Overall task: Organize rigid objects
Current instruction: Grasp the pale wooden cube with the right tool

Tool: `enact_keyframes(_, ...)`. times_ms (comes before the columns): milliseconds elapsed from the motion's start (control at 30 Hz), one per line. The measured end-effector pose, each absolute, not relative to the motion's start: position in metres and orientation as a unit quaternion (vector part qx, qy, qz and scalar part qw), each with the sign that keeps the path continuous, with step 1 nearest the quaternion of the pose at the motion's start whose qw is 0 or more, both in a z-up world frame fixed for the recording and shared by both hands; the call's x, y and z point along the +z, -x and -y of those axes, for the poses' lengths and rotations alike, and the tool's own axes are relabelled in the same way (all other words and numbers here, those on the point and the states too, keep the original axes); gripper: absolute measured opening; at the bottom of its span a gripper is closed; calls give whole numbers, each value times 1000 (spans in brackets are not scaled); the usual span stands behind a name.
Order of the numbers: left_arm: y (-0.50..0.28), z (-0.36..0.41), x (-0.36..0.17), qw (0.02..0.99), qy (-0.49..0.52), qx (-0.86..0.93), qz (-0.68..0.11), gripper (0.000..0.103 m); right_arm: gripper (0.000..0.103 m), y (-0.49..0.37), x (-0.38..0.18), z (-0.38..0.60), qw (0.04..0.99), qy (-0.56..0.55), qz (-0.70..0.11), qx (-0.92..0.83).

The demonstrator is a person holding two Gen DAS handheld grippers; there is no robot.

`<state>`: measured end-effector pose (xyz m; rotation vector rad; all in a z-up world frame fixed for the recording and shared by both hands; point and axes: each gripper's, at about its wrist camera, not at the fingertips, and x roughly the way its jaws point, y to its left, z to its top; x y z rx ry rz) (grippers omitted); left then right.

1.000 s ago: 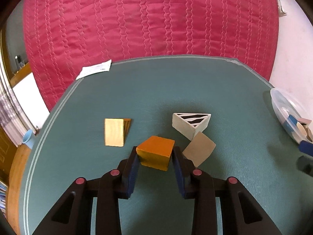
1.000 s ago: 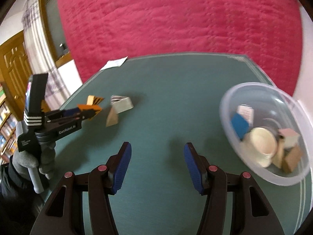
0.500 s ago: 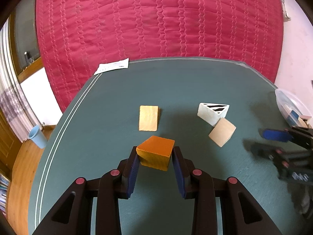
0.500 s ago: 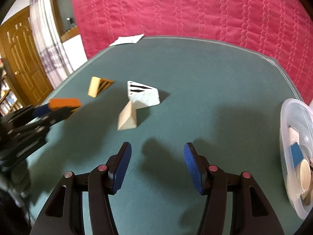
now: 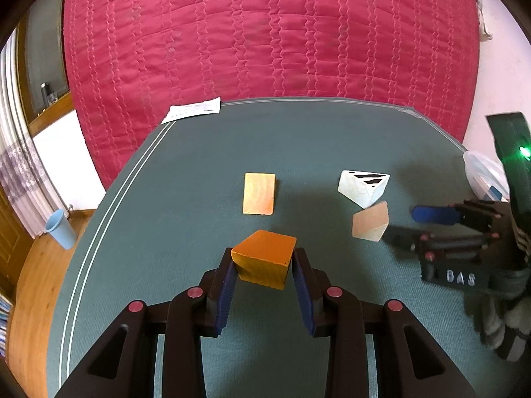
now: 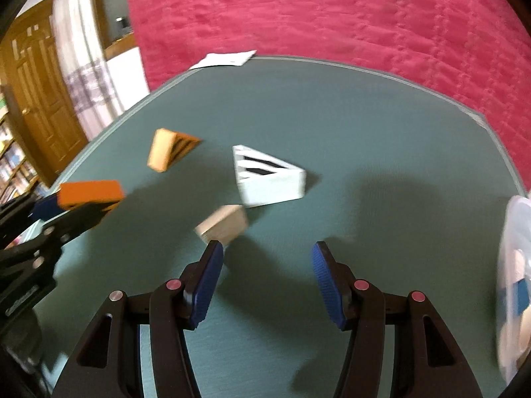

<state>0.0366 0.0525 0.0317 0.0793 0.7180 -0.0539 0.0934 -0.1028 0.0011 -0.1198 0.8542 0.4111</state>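
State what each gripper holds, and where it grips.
Left gripper: orange block, clamped on its two opposite sides. Right gripper: nothing, jaws open.

The left gripper clamps an orange block above the green table. Beyond lie 3 blocks: a tan wedge, a striped white prism and a pale block, with the right gripper just beside the pale block.

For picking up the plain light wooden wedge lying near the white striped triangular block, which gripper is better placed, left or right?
Probably the right gripper. Its jaws are open and empty, and the plain light wooden wedge lies just ahead of its left fingertip. The left gripper is shut on the orange wooden block.
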Motion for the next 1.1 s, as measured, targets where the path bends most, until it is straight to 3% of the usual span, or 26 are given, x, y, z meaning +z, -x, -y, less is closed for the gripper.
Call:
enact_keyframes(800,-38,-66,27,932,-24,-16,-360,36,56,-103,-1,67,846,102,-410,324)
enact_keyframes(1100,-38,-66,26,932,-25,-13,-361,36,49,-94,-1,58,857,117,-406,295)
